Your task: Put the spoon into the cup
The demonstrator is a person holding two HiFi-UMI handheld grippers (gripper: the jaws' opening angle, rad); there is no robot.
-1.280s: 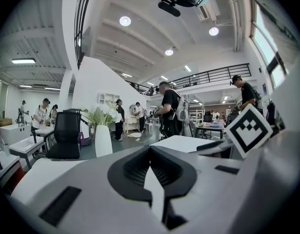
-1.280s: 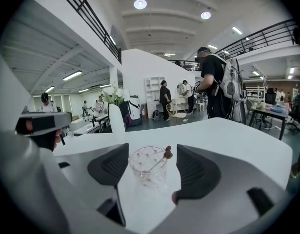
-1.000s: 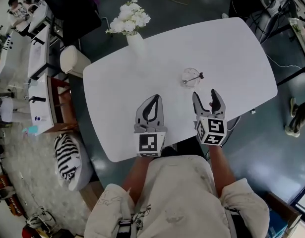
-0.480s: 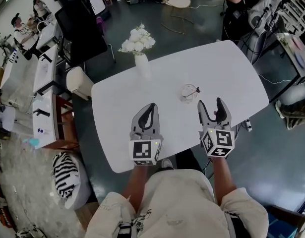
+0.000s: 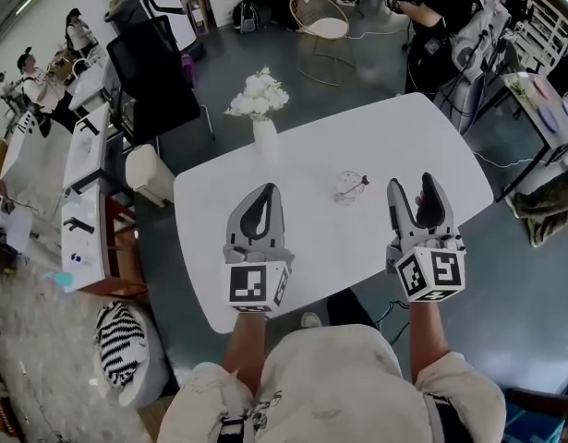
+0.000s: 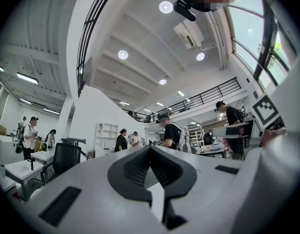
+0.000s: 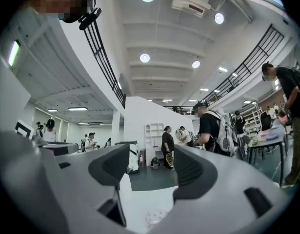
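Spoon [image 5: 358,185] lies in cup [image 5: 345,191], apart from right tool [image 5: 412,185]

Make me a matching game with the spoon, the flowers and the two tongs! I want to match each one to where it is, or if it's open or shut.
Things:
1. spoon
2. flowers
3. left tongs
4. right tongs

Places or states:
A. open
B. in the vase
C. shut
D. in the cup

Pairs: 1-D, 2-B, 3-C, 4-A
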